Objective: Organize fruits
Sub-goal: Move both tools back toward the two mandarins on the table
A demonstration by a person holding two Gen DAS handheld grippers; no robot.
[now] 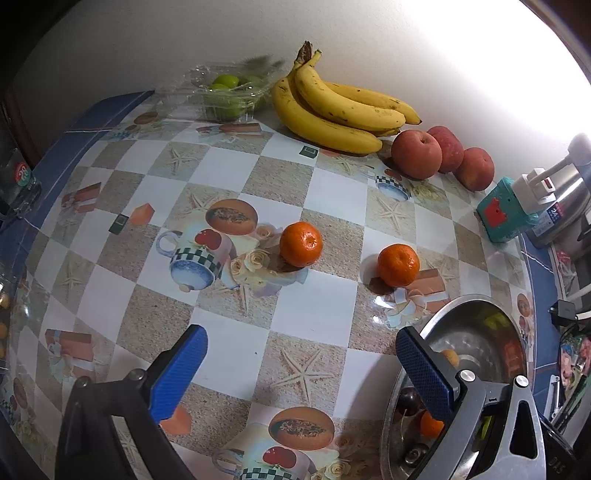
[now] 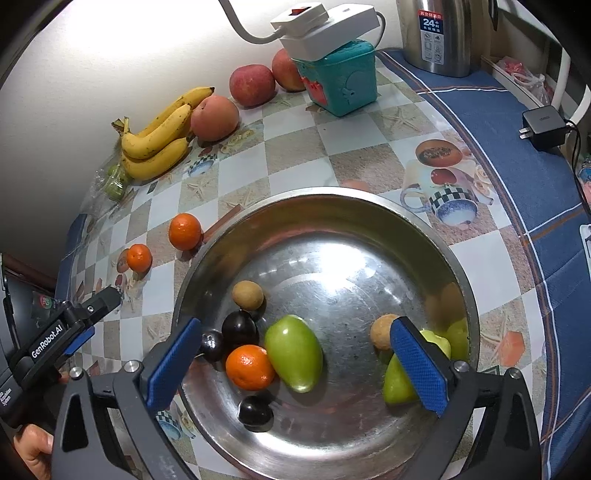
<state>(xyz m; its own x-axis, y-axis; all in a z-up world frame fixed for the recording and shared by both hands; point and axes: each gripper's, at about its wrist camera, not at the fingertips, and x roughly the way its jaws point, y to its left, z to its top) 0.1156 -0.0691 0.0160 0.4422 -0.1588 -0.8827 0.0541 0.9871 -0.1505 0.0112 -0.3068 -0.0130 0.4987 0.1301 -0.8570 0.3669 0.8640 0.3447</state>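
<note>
Two tangerines lie on the patterned tablecloth, one [image 1: 301, 243] mid-table and one [image 1: 398, 265] to its right near the steel bowl [image 1: 424, 325]. My left gripper [image 1: 301, 369] is open and empty, low over the cloth, short of both tangerines. In the right wrist view the bowl [image 2: 369, 229] holds a tangerine [image 2: 250, 367], green mangoes [image 2: 293, 352], dark plums [image 2: 239, 328] and brown longans [image 2: 248, 294]. My right gripper [image 2: 295, 363] is open and empty above the bowl. The two loose tangerines [image 2: 185, 231] [image 2: 139, 257] show left of the bowl.
Bananas [image 1: 332, 107], red apples [image 1: 416, 154] and a clear box of green limes [image 1: 225, 94] line the wall. A teal box [image 2: 341, 83] with a white power strip [image 2: 325, 27], a steel kettle [image 2: 439, 33] and a black charger [image 2: 545, 127] stand at the right.
</note>
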